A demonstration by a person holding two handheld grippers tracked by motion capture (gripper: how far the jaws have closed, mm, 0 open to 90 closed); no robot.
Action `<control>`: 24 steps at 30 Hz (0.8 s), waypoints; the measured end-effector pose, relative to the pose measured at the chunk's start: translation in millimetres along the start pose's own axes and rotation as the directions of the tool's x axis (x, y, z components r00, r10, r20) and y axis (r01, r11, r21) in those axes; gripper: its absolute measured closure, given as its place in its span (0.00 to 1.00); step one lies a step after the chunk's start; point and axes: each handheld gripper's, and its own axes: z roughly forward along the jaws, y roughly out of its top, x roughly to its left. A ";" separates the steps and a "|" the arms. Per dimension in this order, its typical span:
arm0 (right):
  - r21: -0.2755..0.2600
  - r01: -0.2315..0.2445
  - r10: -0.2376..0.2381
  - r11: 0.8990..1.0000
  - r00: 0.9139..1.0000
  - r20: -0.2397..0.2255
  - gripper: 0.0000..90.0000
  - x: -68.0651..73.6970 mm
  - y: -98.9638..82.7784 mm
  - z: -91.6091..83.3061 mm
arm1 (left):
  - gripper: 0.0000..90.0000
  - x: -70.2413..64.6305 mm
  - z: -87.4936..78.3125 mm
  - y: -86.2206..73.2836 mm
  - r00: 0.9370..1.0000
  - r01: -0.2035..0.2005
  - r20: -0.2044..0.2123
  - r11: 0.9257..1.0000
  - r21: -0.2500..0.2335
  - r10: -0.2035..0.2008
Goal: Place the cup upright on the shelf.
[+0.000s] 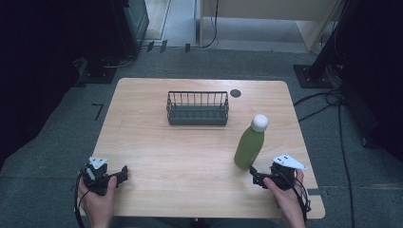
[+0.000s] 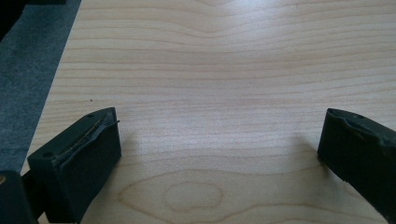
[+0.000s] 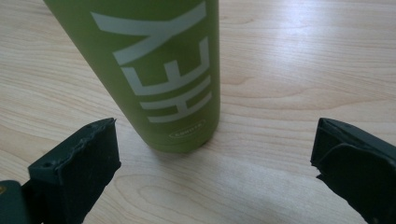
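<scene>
Wooden table (image 1: 190, 156) takes the centre of the high view, grey carpet around it. Dark wire basket (image 1: 197, 108) sits upper centre of the frame, open side up, nothing visible in it; likely the drop target, well apart from both hands. Small dark round disc (image 1: 235, 93) just right of the basket's top corner, can't tell what it is. Green bottle (image 1: 250, 145) with white cap stands upright right of centre, base on the wood; in the right gripper view its lower body (image 3: 163, 79) runs from the top edge to mid-frame with pale lettering reading sideways, so that camera is rolled relative to it. Right gripper (image 1: 259, 176) is lower right of the high view, nose just below the bottle base, near but not touching. In the right gripper view the 2 jaws stand wide apart at the bottom corners with the bottle base between and beyond them, nothing pinched: looks like pre-grasp alignment low on the body, where an upright bottle is least likely to tip when pushed. Left gripper (image 1: 119, 175) is lower left, parked on the near table edge, well apart from everything; in the left gripper view its jaws are also spread wide over bare wood, holding nothing. My read: it's idle, kept out of the right hand's path. 1 bottle, 1 basket; grasp not yet made.
</scene>
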 end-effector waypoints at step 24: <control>-0.059 0.028 -0.030 0.998 0.998 -0.047 0.08 23.3 26.5 6.8 | 0.00 -0.1 0.0 0.0 1.000 0.001 0.000 1.000 0.000 -0.001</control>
